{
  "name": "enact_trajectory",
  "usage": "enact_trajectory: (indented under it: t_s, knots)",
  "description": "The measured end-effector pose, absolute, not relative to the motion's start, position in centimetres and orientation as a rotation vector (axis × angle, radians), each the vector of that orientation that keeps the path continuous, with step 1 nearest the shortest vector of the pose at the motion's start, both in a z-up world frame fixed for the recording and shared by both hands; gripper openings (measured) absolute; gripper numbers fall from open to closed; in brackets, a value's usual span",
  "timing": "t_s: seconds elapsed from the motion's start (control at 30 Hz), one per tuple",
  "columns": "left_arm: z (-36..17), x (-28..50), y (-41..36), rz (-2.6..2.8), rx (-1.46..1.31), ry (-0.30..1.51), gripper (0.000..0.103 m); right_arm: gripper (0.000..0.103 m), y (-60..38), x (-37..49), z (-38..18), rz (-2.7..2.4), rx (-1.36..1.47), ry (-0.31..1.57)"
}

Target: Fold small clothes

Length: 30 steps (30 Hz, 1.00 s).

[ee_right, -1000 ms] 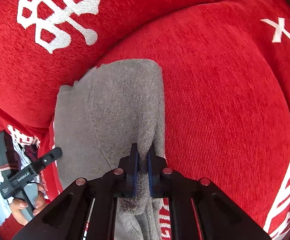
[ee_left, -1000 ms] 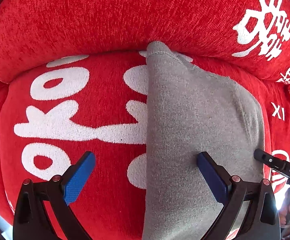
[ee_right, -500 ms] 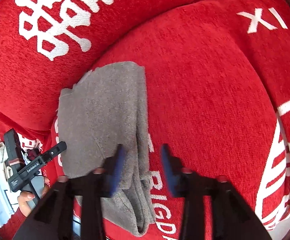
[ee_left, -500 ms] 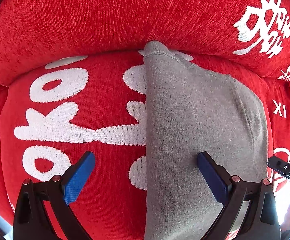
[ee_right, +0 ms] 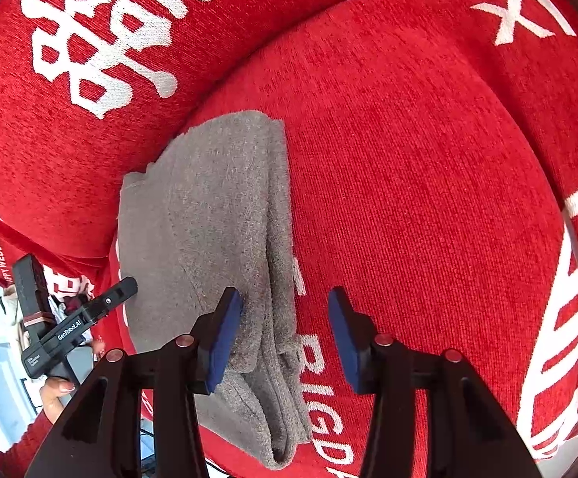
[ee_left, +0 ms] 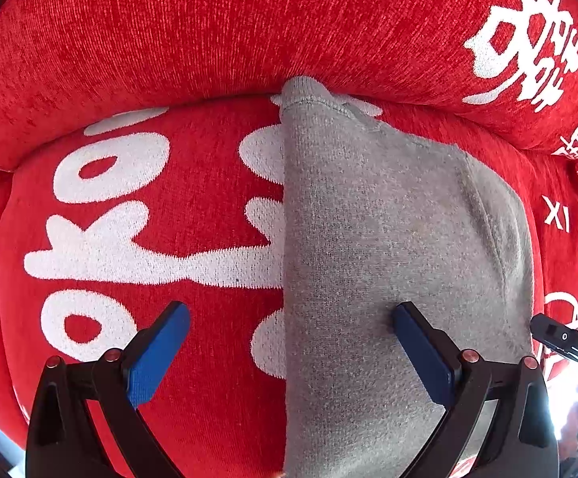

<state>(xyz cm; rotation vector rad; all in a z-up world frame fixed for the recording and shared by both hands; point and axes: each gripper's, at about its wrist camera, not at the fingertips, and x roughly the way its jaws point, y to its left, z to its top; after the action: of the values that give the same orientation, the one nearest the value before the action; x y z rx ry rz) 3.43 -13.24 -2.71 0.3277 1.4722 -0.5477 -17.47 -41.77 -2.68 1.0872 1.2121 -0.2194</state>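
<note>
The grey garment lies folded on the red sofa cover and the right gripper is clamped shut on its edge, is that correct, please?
Not quite: the right gripper is not clamped. Its jaws have just been opening and stand apart, the pads pressing nothing, with the folded edge of the grey garment lying below them, as the right wrist view shows. The garment does lie folded on the red sofa cover.

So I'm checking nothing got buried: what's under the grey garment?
The grey garment lies on the red cover, hiding part of its white lettering. Anything else beneath it cannot be seen.
</note>
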Motion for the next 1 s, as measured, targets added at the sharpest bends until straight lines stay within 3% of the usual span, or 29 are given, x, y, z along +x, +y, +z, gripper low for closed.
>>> enact_trajectory:
  t_s: [0.07, 0.13, 0.6, 0.9, 0.93, 1.0]
  knots:
    - [-2.6, 3.5, -13.2, -0.564, 0.326, 1.454, 0.102, 0.063, -41.9, -17.5, -2.7, -0.208, 1.095, 1.2]
    - [-2.2, 3.6, -13.1, -0.601, 0.313, 1.431, 0.102, 0.065, -42.2, -17.7, -2.7, -0.186, 1.108, 1.18]
    - [-5.7, 4.4, -14.3, -0.93, 0.172, 1.644, 0.102, 0.065, -43.5, -16.6, -6.4, 0.12, 1.242, 1.151]
    - [-6.6, 3.5, -15.9, -0.939, 0.171, 1.644, 0.102, 0.066, -41.7, -12.1, -7.5, 0.289, 1.221, 1.14]
    - [-6.5, 3.6, -15.8, -0.934, 0.164, 1.641, 0.101, 0.066, -41.4, -11.8, -7.5, 0.279, 1.222, 1.138]
    - [-6.3, 3.5, -15.8, -0.921, 0.153, 1.618, 0.085, 0.056, -41.1, -12.0, -7.4, 0.242, 1.225, 1.155]
